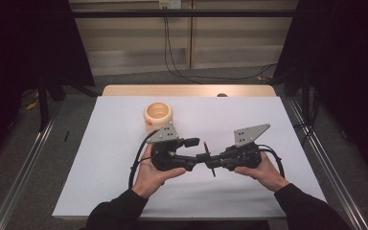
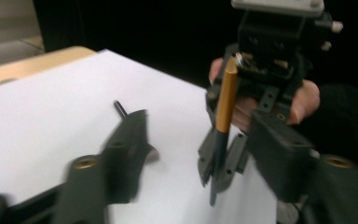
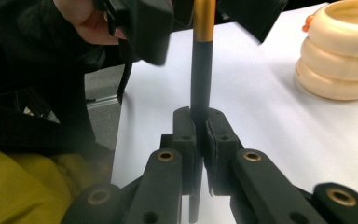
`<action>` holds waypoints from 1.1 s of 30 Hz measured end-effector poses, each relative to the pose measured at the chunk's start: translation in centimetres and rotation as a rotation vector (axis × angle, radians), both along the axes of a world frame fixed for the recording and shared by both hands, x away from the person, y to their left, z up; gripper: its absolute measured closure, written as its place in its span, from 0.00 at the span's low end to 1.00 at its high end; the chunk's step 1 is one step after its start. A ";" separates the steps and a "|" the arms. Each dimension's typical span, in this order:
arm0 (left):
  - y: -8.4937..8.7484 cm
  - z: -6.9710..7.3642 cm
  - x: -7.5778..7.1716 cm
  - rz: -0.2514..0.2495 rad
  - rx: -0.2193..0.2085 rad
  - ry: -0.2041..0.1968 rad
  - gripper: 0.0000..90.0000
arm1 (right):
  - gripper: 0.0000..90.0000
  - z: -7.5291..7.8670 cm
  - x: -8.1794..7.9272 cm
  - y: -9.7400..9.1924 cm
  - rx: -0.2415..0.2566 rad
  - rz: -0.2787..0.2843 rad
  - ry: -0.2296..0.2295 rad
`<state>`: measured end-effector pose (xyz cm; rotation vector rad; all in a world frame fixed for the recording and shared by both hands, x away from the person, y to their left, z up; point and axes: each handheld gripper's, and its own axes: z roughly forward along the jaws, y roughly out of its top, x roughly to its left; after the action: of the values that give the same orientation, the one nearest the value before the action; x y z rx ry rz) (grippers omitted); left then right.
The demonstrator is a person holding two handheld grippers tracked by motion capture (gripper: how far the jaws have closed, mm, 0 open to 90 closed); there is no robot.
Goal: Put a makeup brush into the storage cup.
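Pen upright above the bench, clamped low in right gripper; left gripper spread wide around its gold upper half, not touching. Back left straight off, keep right firm so pen won't tilt. Cup beyond.

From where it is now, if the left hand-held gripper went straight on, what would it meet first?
Probably the pen, held upright by the right hand-held gripper, which sits just beyond the left one's open jaws; depth is unclear.
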<state>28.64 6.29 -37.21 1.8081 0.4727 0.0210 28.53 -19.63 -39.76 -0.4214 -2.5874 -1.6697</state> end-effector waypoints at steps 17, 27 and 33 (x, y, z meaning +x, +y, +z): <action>0.5 0.8 -0.3 0.038 -0.073 -0.071 0.35 | 0.94 -0.3 -0.2 0.4 0.159 -0.037 -0.008; 0.7 1.2 -0.8 0.017 -0.096 -0.081 0.66 | 0.94 -0.6 -0.5 1.4 0.178 -0.034 0.000; 0.4 1.0 -1.0 -0.023 -0.074 -0.076 0.80 | 0.94 -0.6 -0.6 1.4 0.178 -0.047 -0.007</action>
<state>27.69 6.64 -36.25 1.7336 0.3935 0.0552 27.97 -18.22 -40.34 -0.4705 -2.4232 -1.8994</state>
